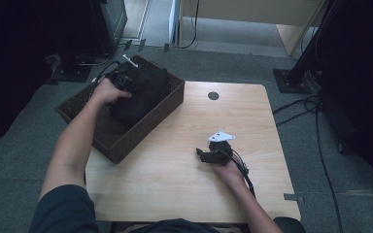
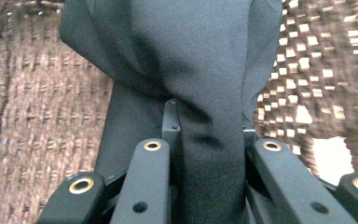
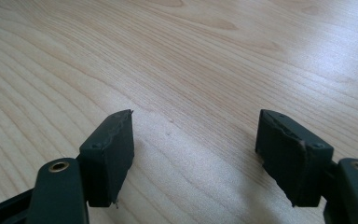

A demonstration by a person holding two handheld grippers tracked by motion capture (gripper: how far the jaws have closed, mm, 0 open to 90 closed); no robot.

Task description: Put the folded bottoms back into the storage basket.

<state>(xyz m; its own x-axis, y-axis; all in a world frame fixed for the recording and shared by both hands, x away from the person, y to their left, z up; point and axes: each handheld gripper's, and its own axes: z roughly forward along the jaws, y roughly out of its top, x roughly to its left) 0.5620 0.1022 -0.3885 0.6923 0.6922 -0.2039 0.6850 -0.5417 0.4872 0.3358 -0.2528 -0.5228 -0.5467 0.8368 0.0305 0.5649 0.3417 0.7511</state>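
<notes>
A black folded cloth (image 1: 141,94) lies in the dark woven basket (image 1: 148,121) at the table's far left. My left gripper (image 1: 121,77) reaches down into the basket and is shut on a bunched fold of it. In the left gripper view the cloth (image 2: 191,56) runs up between the jaws of the gripper (image 2: 209,121), with the basket's weave (image 2: 42,121) behind it. My right gripper (image 1: 200,154) rests low over the wooden table (image 1: 175,184) right of centre. In its own view the right gripper (image 3: 193,135) stands open over bare wood (image 3: 191,56).
A round cable hole (image 1: 213,95) sits near the table's far edge. Cables (image 1: 320,145) trail over the grey carpet to the right, beside a black stand base (image 1: 291,80). Dark equipment (image 1: 77,34) stands beyond the basket.
</notes>
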